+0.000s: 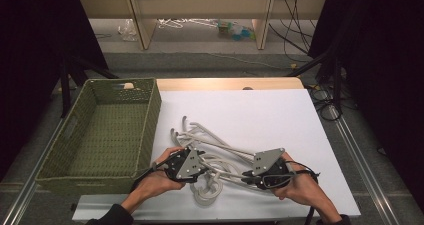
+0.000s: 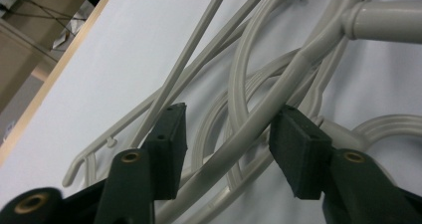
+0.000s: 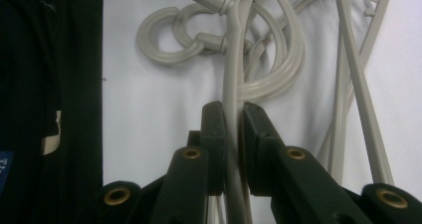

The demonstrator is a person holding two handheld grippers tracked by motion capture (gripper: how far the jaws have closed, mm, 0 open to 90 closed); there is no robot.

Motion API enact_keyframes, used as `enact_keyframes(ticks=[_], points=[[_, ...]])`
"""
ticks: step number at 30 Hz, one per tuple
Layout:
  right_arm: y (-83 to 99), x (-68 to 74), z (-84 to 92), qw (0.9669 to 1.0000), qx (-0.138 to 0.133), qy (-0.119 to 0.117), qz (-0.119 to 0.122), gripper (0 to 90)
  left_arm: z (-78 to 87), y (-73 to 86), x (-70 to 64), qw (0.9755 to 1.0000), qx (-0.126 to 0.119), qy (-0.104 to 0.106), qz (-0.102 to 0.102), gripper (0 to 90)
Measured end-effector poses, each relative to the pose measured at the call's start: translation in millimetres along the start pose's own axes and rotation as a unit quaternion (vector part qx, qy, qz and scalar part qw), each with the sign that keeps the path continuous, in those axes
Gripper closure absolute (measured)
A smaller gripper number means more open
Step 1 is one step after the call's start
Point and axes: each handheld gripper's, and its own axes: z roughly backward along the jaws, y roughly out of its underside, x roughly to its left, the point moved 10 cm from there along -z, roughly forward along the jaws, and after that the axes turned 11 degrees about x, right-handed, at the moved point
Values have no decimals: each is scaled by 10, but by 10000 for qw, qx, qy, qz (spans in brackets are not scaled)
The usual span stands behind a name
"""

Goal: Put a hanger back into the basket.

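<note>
A tangle of beige plastic hangers [image 1: 220, 150] lies on the white table top [image 1: 260, 110], their hooks [image 1: 207, 192] toward the near edge. My left gripper [image 1: 201, 168] is at the pile's left end. In the left gripper view its jaws [image 2: 231, 129] stand apart with one hanger arm [image 2: 259, 109] running slantwise between them, and the pads do not squeeze it. My right gripper [image 1: 248, 176] is at the pile's right end. In the right gripper view it [image 3: 233, 115] is shut on a thin hanger bar [image 3: 231, 79] that runs up toward two hooks [image 3: 169, 35].
A green woven basket [image 1: 150, 116] stands at the left of the table, nothing showing inside it. The wooden table edge [image 1: 225, 83] runs along the back. Bare white surface lies behind and to the right of the hangers. Cables and stand legs lie on the floor beyond.
</note>
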Motion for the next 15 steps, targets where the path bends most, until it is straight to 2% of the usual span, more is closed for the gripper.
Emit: enact_keyframes(ticks=[4,5,6,7,8,10,12,13,14,15], points=[[10,-20,-1,10000,-37,-33,-19,814,16,-59,-14,9994,-67,-9,-337,614],[14,-23,-1,10000,-38,-29,-58,814,23,-75,6,9988,-77,-85,-477,622],[16,-50,1,9999,-103,0,-89,814,18,-78,-6,9987,-49,1,-498,643],[15,-59,4,9999,-127,18,-99,814,33,-94,25,9969,-8,-126,-780,652],[15,-59,4,9999,-127,18,-99,814,33,-94,25,9969,-8,-126,-780,663],[16,-79,22,9998,-157,21,-129,814,49,-122,54,9943,52,-237,-1042,675],[9,-114,37,9996,-240,73,-157,812,60,-149,79,9921,121,-294,-1216,692],[7,-134,43,9994,-267,123,-189,808,70,-159,105,9904,172,-365,-1325,701],[4,-172,45,9991,-272,265,-199,796,75,-173,117,9897,161,-409,-1363,710],[4,-172,45,9991,-272,265,-199,796,85,-186,133,9887,160,-467,-1415,710]])
